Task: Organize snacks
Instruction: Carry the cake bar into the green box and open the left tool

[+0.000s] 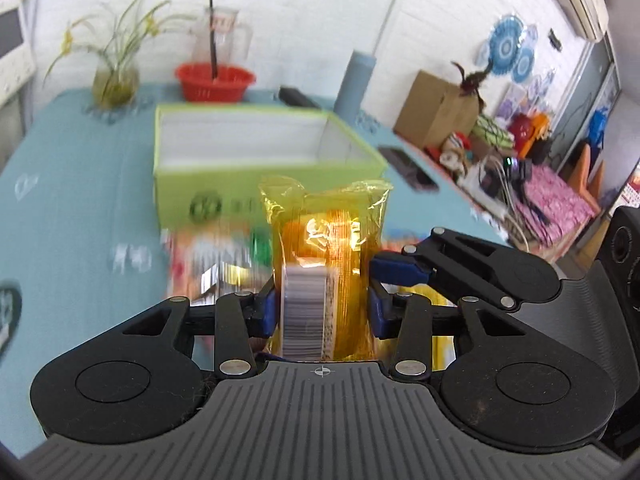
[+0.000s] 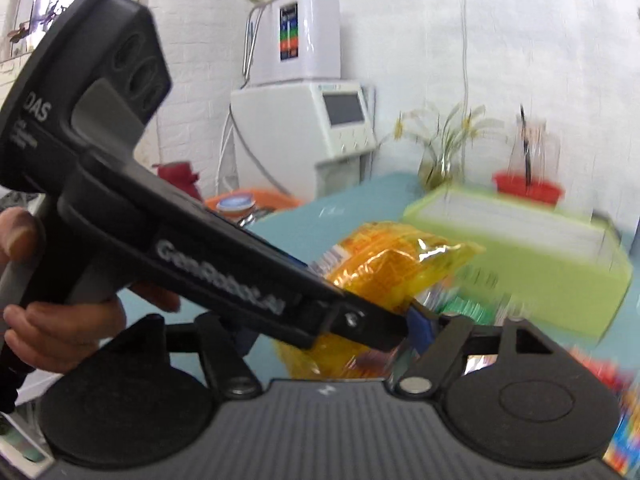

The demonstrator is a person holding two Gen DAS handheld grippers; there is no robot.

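I have the yellow snack packet clamped between the blue pads of my left gripper, barcode label facing the camera, its crimped top end pointing toward the green box. The packet is lifted off the counter, in front of the box's near wall and not yet over its opening. In the right wrist view the same packet sticks out past the left gripper's body, tilted up toward the box.

My right gripper sits just beside the packet on its right side; one blue pad shows close to the wrapper, but I cannot tell whether it touches, nor whether that gripper is open or closed, since the left tool hides its far finger in its own camera.

Below and left of the held packet lie more snack packets, blurred, with red, green and white wrappers, on the counter just in front of the box. The box's white interior shows nothing inside from here.

Farther back on the teal counter stand a red basket, a clear pitcher behind it, and a glass vase of grassy plants to the left. A dark phone lies to the right of the box, near the counter edge
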